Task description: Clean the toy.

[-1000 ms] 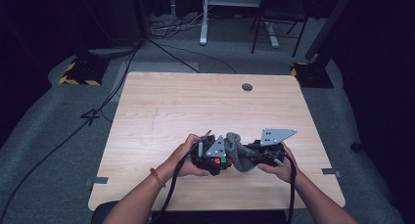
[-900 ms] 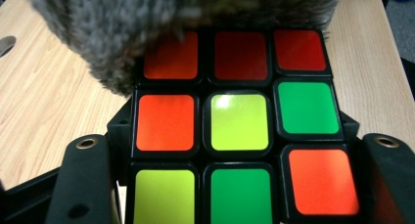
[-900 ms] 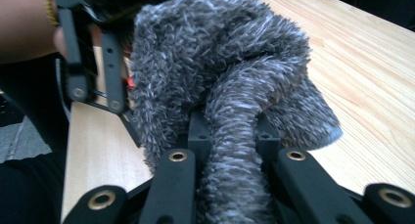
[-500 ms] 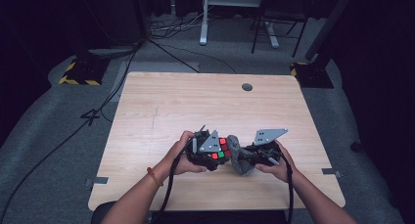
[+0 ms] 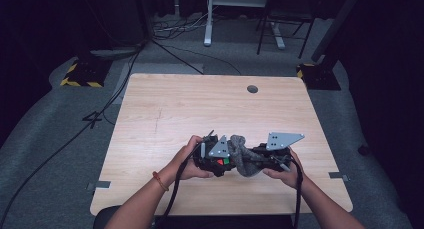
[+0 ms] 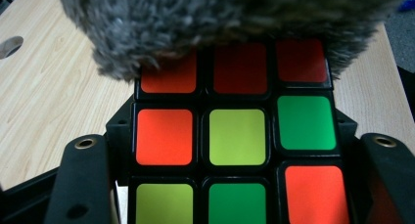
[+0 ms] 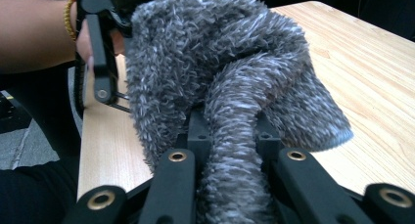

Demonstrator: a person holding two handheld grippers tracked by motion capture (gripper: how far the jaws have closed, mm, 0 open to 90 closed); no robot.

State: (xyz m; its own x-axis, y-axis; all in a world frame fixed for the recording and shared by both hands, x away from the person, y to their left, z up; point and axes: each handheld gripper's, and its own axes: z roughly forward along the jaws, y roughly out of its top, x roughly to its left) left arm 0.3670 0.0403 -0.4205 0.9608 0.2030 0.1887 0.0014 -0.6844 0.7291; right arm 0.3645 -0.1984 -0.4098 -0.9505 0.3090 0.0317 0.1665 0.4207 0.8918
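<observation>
Near the table's [image 5: 165, 114] front edge, the left claw [image 5: 216, 160] grips the puzzle cube [image 6: 237, 136] tight. The right claw [image 5: 260, 159] pinches the grey cloth [image 7: 220, 87]. Rub gently; hold the cube steady.

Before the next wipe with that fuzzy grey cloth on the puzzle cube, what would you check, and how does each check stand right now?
1. Left claw clamps the puzzle cube: ok, a jaw sits against each side of it.
2. Right claw grips the grey cloth: ok, a fold runs down between its jaws.
3. Cloth touches the cube: ok, it covers the cube's top row in the left gripper view.
4. Cube and cloth are over the table: ok, both hands are above its near edge.
5. Nothing else is close enough to bump: ok, bare wood lies around the hands.
6. Cloth is clear of the left claw's jaws: cannot tell, the fluff hides the jaw tips.
</observation>
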